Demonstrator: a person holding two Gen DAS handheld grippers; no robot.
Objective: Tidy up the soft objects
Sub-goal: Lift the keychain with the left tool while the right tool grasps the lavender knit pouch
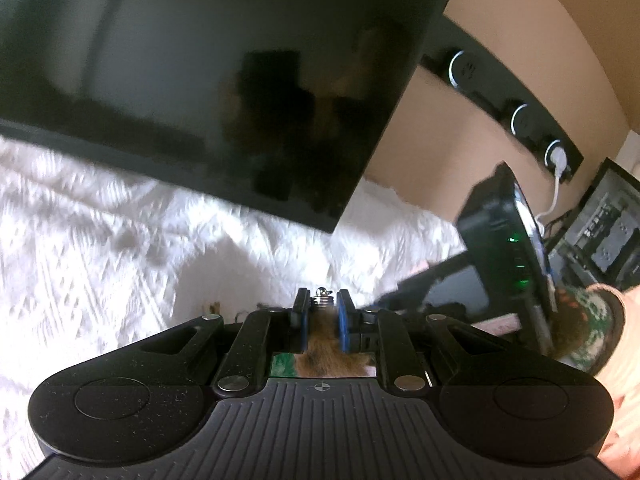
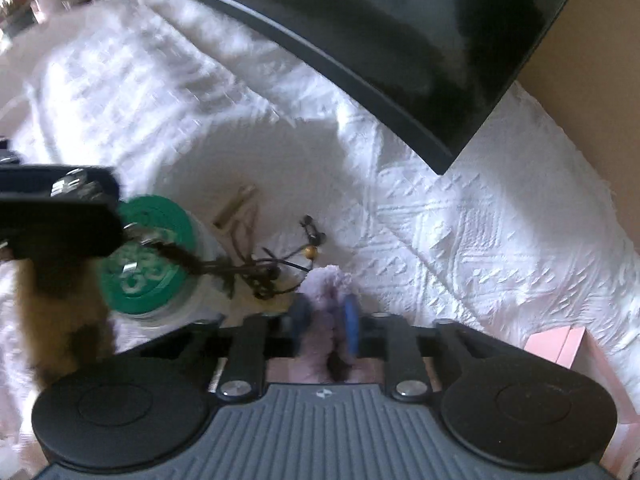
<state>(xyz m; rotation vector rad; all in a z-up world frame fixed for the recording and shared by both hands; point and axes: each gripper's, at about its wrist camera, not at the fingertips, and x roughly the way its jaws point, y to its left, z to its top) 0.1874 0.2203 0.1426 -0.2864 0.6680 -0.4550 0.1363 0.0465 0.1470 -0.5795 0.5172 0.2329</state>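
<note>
Left wrist view: left gripper (image 1: pixel 323 312) jaws tight on brown fur tuft (image 1: pixel 320 346).

Dark monitor (image 1: pixel 200 80) above white quilted cloth (image 2: pixel 480 220)

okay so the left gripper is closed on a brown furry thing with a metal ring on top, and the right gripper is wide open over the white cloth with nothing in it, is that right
Not quite. The right gripper is not open and empty: the right wrist view shows its jaws closed on a pale lilac fluffy thing above the white cloth. The rest holds: the left gripper is closed on a brown furry thing with a metal ring on top.
</note>
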